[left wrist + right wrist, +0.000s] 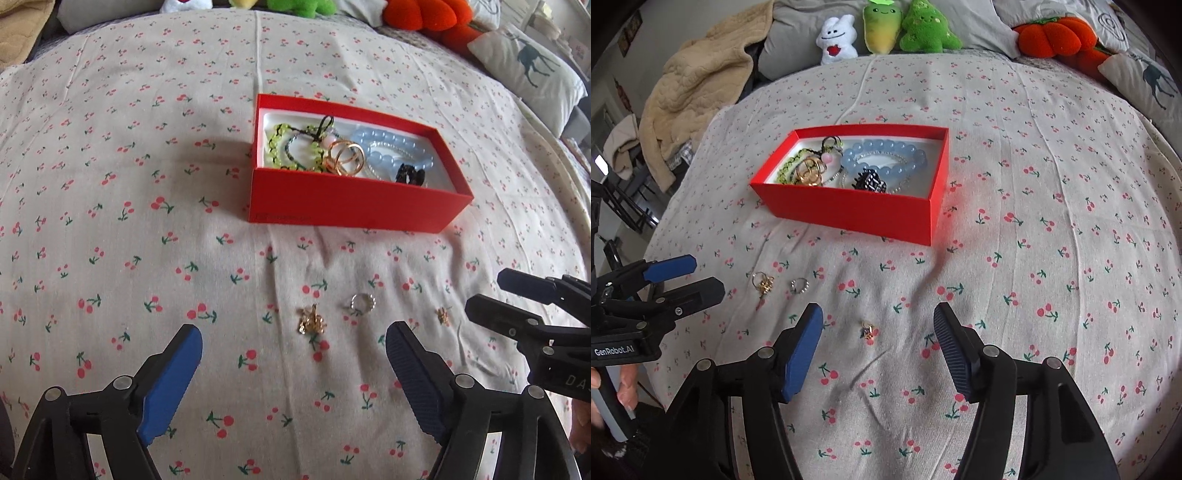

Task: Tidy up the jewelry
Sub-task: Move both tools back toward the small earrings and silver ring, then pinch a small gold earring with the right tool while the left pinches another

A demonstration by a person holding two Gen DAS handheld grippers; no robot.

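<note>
Left wrist view: left gripper [293, 345] jaws wide apart, nothing between pads; gold filigree ring cluster [311, 320] on cherry-print cotton bedsheet [110, 221] just ahead, small silver ring [362, 302] beside it. Right gripper [878, 328] likewise spread, empty, tiny gold stud [868, 329] lying between its fingertips. Red cardboard box [849, 210] beyond already holds bead bracelets, gold rings. Step, judged: approach for pickup of the loose pieces. Next: lower, pinch precisely, avoid snagging cloth. Readable: "GenRobot.AI" on left gripper body.

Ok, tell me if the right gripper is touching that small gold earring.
Apart. The right wrist view shows the right gripper open, the small gold earring lying between its fingers, bedsheet visible on both sides.
</note>
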